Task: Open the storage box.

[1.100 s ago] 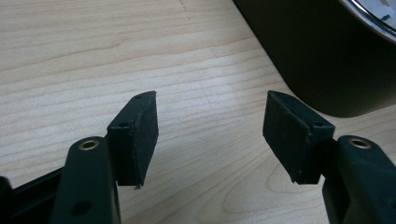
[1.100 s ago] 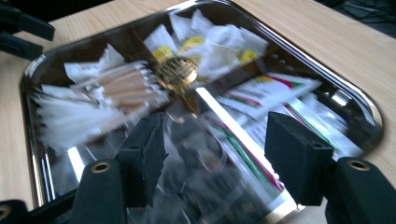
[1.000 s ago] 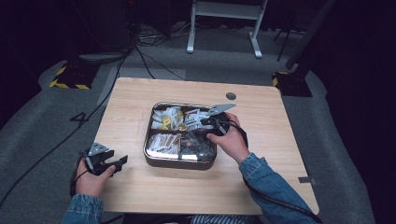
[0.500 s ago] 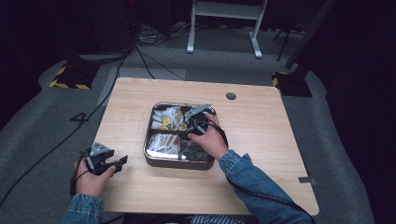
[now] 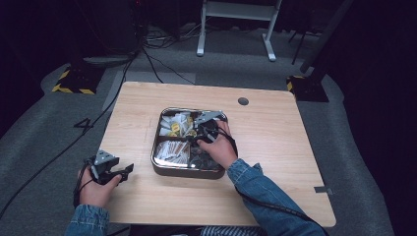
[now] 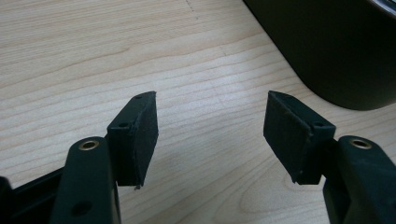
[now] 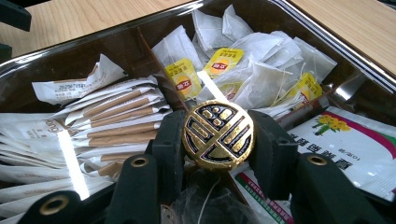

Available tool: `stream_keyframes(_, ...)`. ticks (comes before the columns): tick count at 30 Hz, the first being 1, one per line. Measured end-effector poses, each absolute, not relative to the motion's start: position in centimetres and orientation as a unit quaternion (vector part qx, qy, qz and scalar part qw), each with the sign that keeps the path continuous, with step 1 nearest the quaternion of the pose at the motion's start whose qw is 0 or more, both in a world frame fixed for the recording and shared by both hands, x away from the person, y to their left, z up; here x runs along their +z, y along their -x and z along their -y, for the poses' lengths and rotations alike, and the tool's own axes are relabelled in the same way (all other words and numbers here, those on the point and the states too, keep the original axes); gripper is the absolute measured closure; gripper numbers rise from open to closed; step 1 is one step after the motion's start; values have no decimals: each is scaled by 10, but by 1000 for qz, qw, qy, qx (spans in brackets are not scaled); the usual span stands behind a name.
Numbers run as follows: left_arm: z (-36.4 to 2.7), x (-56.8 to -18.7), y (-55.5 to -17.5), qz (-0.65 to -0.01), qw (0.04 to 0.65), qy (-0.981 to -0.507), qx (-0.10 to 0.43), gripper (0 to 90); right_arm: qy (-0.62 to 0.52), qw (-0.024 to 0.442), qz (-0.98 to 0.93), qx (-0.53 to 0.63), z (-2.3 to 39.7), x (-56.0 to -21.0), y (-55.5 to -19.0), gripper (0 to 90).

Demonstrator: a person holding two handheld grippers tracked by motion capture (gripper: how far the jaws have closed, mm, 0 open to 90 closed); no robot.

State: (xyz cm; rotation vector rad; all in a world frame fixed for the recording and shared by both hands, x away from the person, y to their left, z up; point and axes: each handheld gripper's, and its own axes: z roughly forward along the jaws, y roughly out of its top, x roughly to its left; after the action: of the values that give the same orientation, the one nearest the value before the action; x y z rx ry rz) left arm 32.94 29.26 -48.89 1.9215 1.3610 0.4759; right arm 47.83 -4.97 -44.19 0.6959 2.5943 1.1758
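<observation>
A metal tray [image 5: 156,163] with compartments sits in the middle of the wooden table. My right gripper [image 7: 218,125] is low inside it, near the central dividers. Its jaws have just been closing and now press on both sides of a round gold-and-black disc [image 7: 218,136]. In the high view the right gripper [image 5: 200,132] lies over the tray's middle, with the hand behind it. My left gripper [image 5: 124,172] rests near the table's front left, apart from the tray. Its jaws [image 6: 210,126] stand open over bare wood with nothing between them.
The tray holds white tea bags with yellow tags [image 7: 254,70], paper-wrapped sticks [image 7: 116,122] and flat sachets printed with flowers [image 7: 357,149]. The tray's dark corner [image 6: 327,51] rises just beyond my left gripper. A round cable hole [image 5: 243,101] lies at the table's far side.
My right hand has moved left and down into the tray, from its right side to its middle. The left hand has stayed put.
</observation>
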Motion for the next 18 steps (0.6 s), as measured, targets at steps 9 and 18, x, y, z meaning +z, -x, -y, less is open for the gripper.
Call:
stream_keyframes(9,-295,-490,-330,-530,361,-744,188,357,-241,111,-876,403,49,-442,-477,590)
stream_keyframes(18,-299,-490,-329,-533,362,-740,194,354,-245,113,-874,404,51,-440,-476,590)
